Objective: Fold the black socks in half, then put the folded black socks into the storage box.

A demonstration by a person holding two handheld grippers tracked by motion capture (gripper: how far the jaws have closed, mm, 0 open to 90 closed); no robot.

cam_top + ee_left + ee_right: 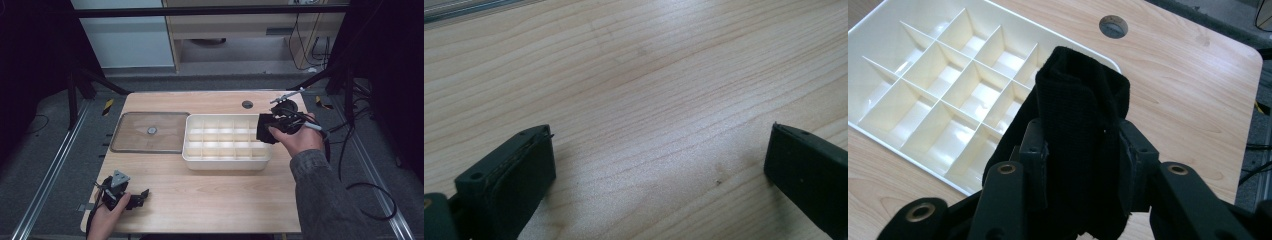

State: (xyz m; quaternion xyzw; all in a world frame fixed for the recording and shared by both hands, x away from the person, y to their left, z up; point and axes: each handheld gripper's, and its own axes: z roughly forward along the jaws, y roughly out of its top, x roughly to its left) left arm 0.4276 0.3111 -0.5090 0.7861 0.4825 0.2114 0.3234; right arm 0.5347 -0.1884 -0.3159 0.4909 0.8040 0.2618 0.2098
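The right tongs (1083, 150) grip a folded black cloth (1080, 115), the 2 jaws pressed against its sides so the bundle stands up between them. In the high view the right tongs (267, 131) hold the cloth (264, 129) over the right end of a white divided tray (227, 162), near the right edge of the surface (210, 200). The tray (878, 35) is split into rows of small compartments and sits in the middle of the surface, toward its far edge. Just beside the tray's left side lies a flat clear lid (150, 132) with a small round knob at its centre.

The left tongs (135, 196) rest at the near left corner of the surface. The left tongs (659, 165) stand open, jaws wide apart over bare wood (649, 75).
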